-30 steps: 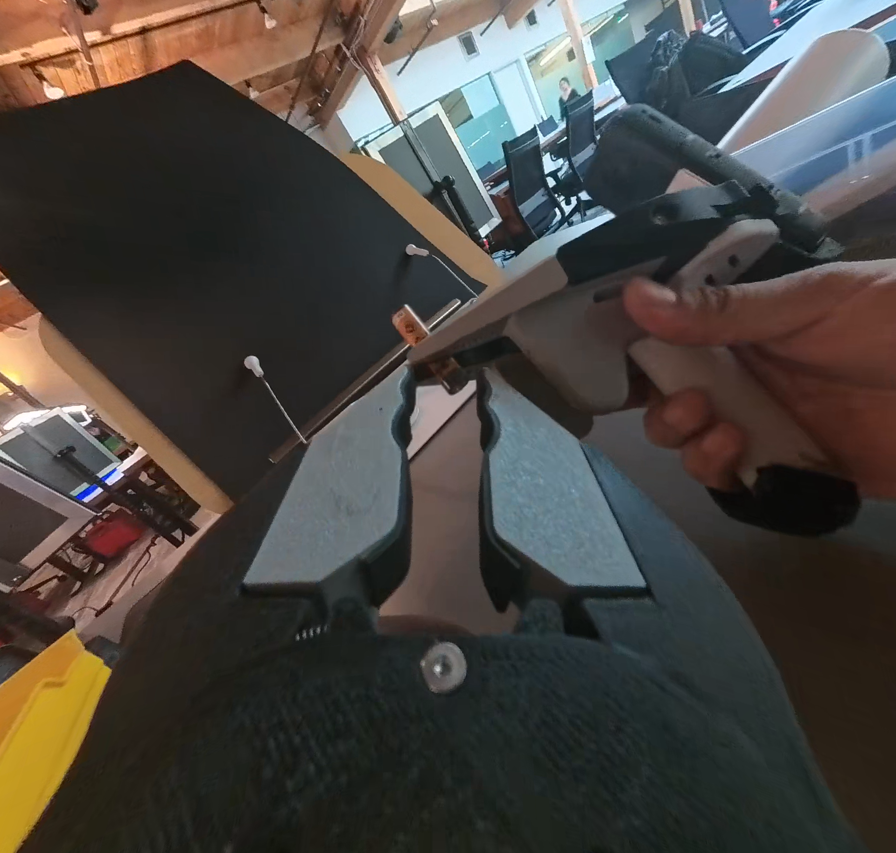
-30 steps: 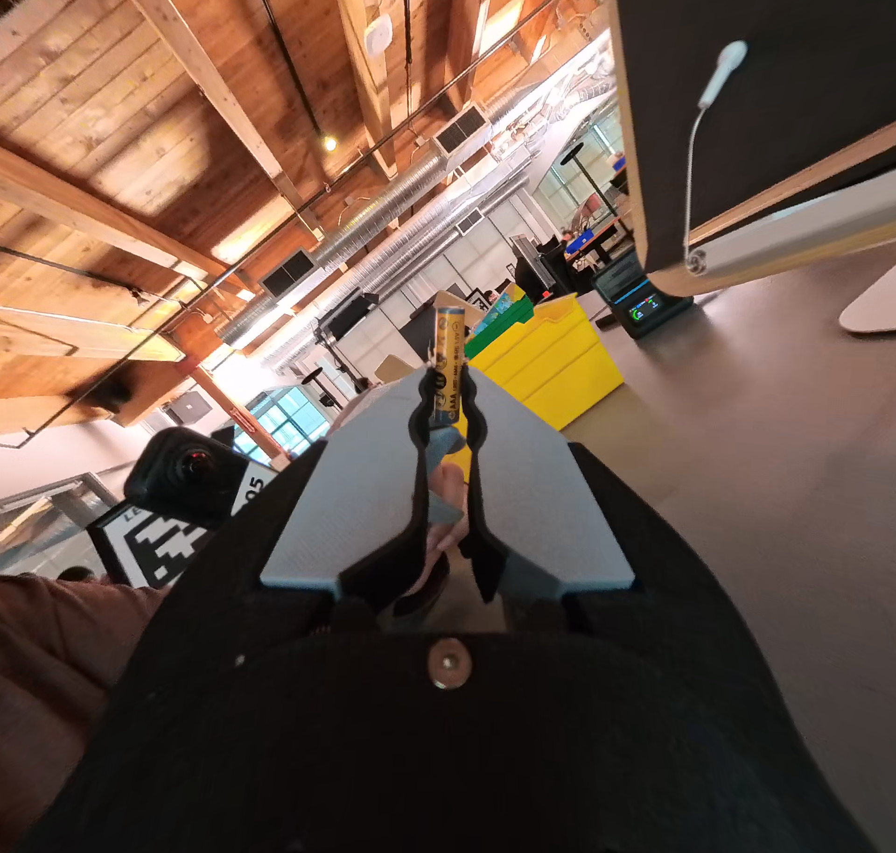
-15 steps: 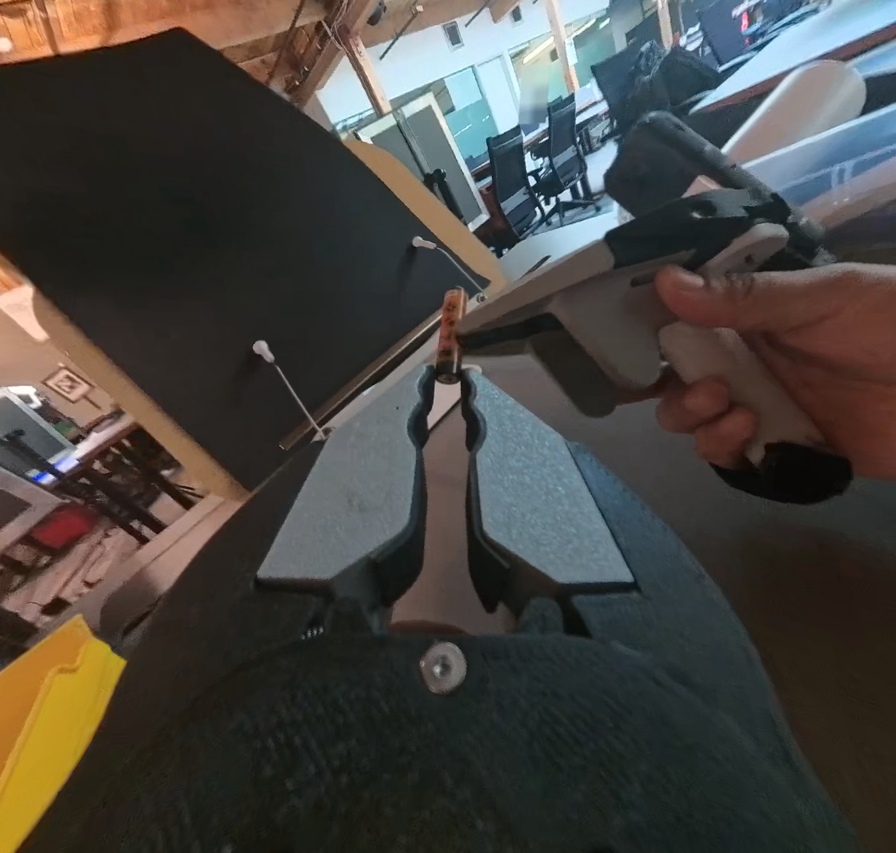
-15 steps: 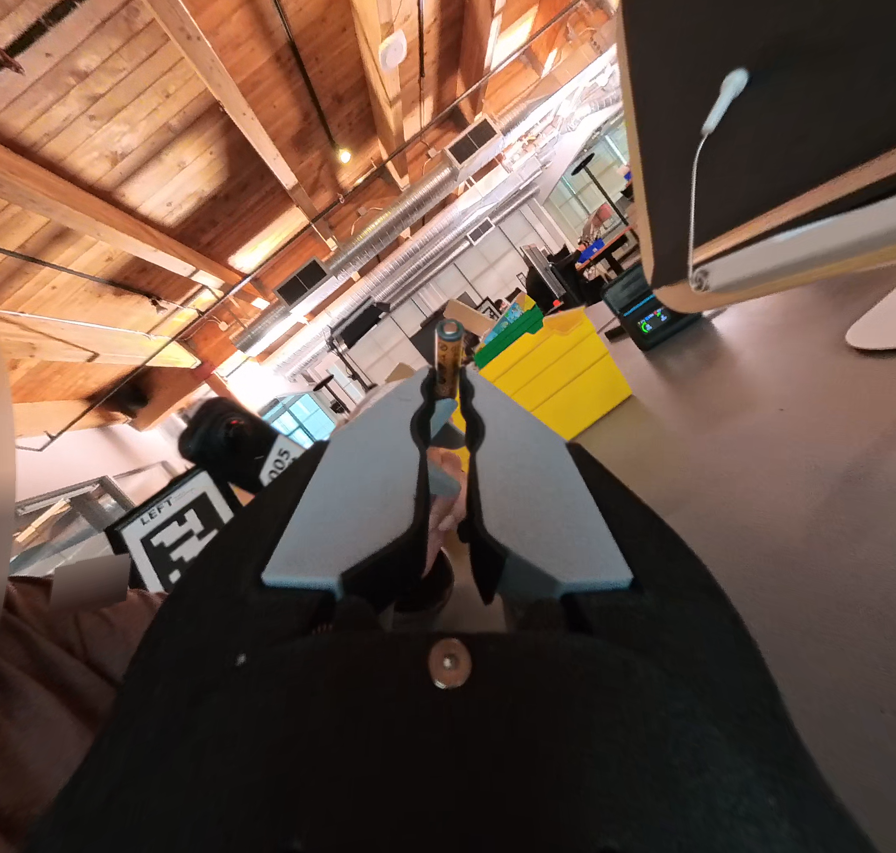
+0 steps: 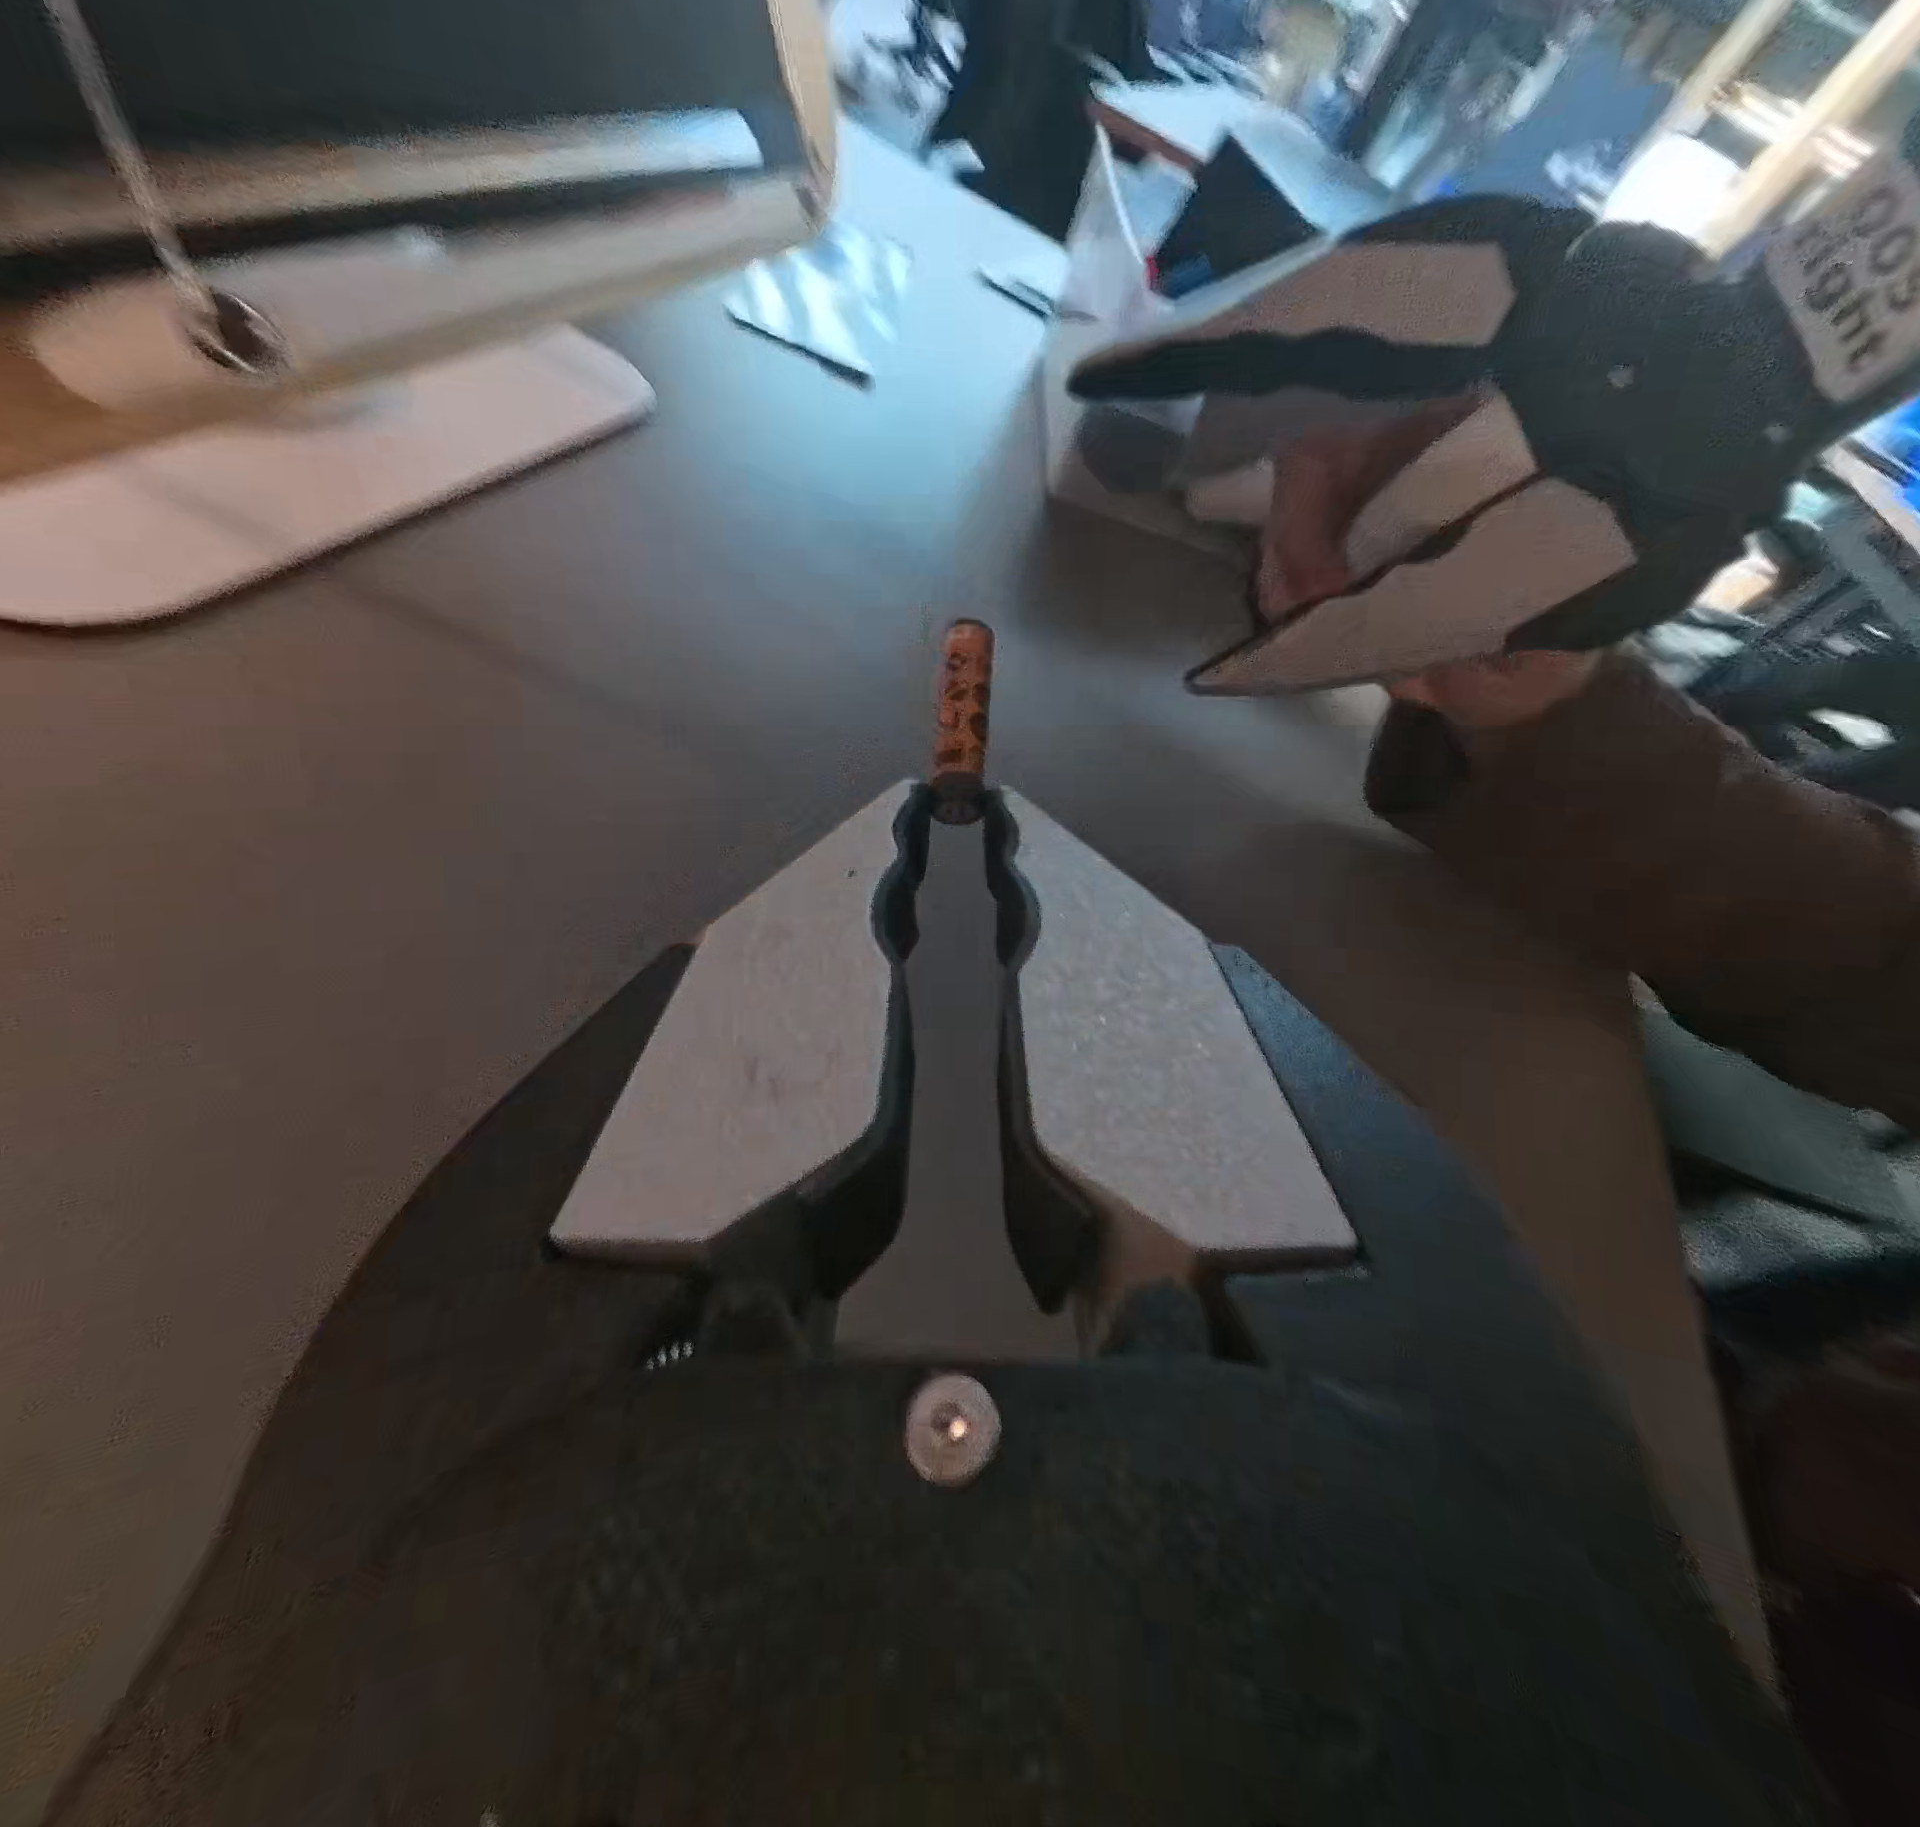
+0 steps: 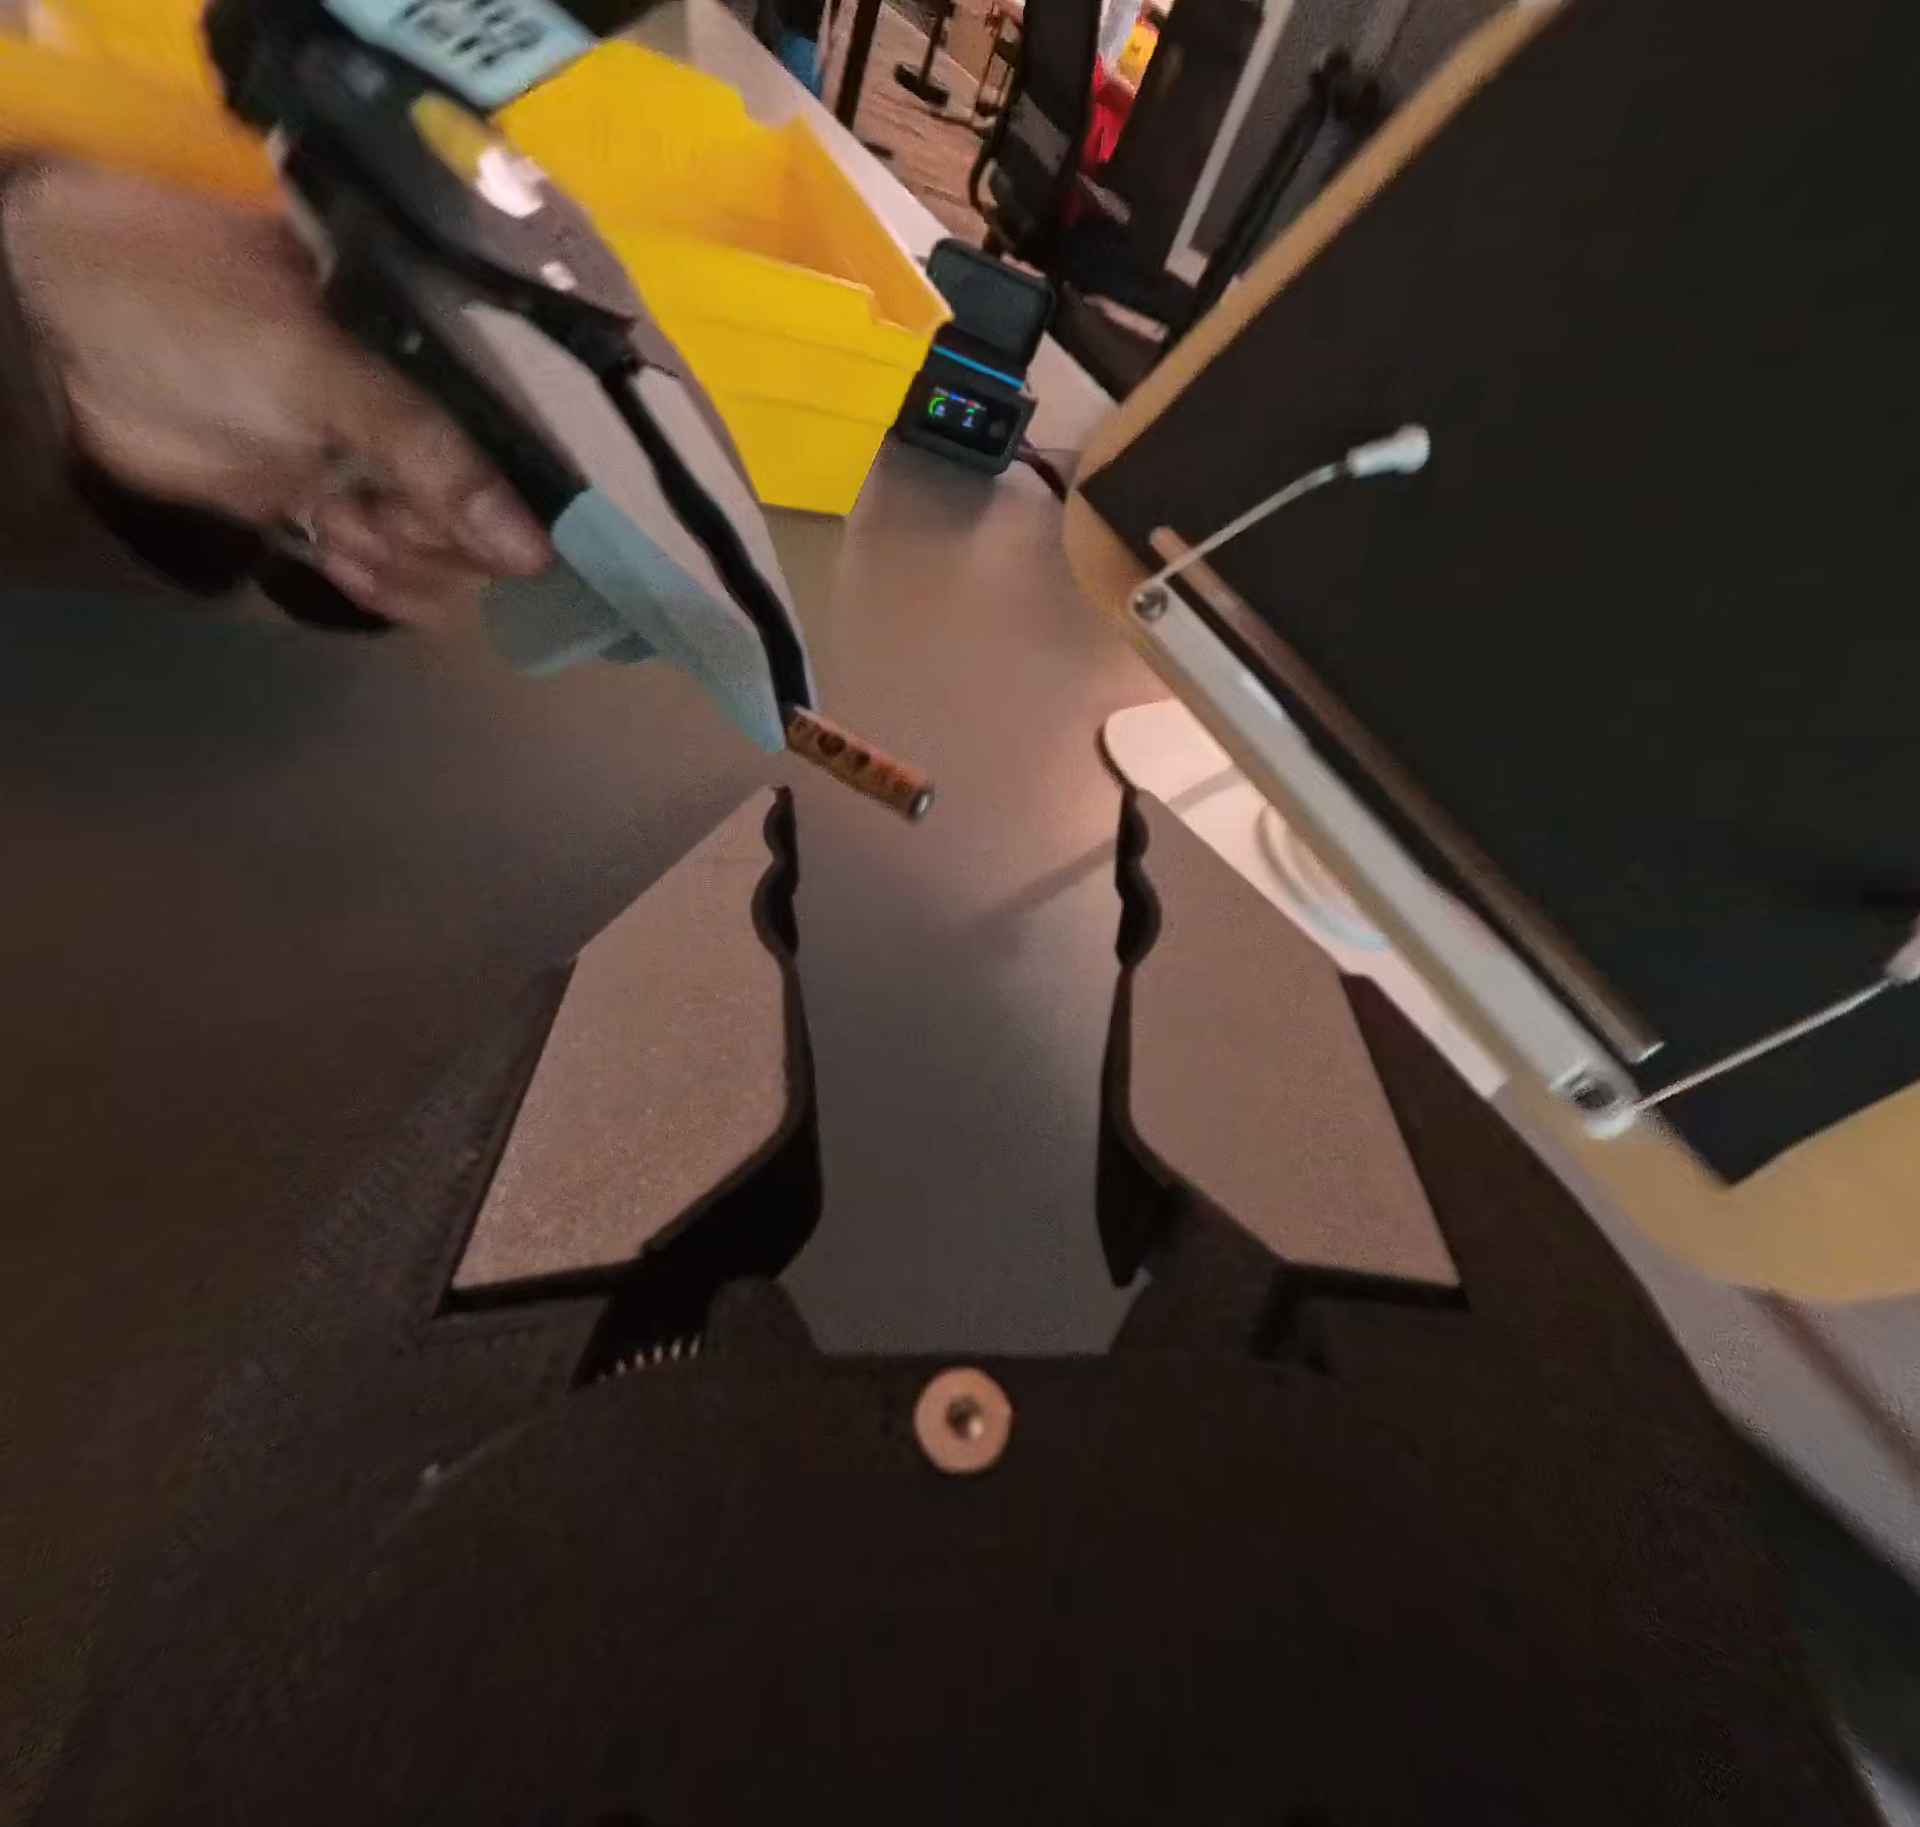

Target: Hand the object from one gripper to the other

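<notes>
The left tongs pinch one end of the battery above the tabletop; most of it juts free. The right tongs gape empty nearby. Light, rigid and smooth, it looks apt to swivel; gripping mid-barrel seems safer.

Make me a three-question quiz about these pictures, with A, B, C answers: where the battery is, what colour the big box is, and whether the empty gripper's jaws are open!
1. Where is the battery?
A. On the table
B. At the tips of the left gripper
C. In the bin

2. What colour is the bin?
A. Yellow
B. Red
C. Blue

3. How do the right gripper jaws stand?
A. Shut on the battery
B. Shut on nothing
C. Open

Answers:
1 B: the left wrist view shows one end pinched at the tips, the rest sticking out.
2 A: it is bright yellow behind the grippers.
3 C: a wide gap shows between them, with nothing in it.
</notes>
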The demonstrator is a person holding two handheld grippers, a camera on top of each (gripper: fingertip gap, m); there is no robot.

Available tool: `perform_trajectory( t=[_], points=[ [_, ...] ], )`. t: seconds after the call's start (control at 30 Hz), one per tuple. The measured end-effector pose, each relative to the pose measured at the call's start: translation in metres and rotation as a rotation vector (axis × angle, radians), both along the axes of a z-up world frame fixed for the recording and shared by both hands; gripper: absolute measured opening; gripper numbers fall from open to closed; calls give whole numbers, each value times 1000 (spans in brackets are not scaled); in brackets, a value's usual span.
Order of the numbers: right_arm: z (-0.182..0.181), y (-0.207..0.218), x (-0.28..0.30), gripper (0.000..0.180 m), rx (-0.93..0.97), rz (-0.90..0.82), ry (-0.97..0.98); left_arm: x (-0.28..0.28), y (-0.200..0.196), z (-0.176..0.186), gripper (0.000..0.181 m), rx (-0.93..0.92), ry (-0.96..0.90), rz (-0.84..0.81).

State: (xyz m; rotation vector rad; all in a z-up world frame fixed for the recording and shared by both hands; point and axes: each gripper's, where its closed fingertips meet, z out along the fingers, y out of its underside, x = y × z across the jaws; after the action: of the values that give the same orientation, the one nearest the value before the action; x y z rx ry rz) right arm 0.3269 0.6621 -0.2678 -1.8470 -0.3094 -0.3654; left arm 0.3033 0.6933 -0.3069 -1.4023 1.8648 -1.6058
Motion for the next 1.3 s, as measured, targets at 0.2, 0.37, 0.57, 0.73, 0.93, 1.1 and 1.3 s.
perform_trajectory(
  t=[0.2, 0.37, 0.57, 0.73, 0.93, 1.1, 1.3],
  points=[
    [-38, 6, -32, 15, -123, 63, -440, -17, -25, -16, 7, -46, 125, -182],
    [-62, 3, -35, 22, -269, 104, -345, -26, -34, -14, 7, -44, 134, -249],
    [-65, 4, -21, 7, -329, 31, -193, -11, -20, -5, 12, 16, 37, -145],
    [-88, -6, -22, 7, -480, 76, 217, -3, -6, -6, 27, 562, -224, -64],
    [-90, -12, -43, 7, -548, 183, 494, -14, -39, -20, 34, 907, -409, -210],
    [-84, -17, -59, 7, -561, 271, 580, -16, -42, -26, 24, 1082, -506, -246],
    [-86, -18, -59, 7, -573, 276, 599, -19, -43, -31, 9, 1179, -532, -293]
  ],
)
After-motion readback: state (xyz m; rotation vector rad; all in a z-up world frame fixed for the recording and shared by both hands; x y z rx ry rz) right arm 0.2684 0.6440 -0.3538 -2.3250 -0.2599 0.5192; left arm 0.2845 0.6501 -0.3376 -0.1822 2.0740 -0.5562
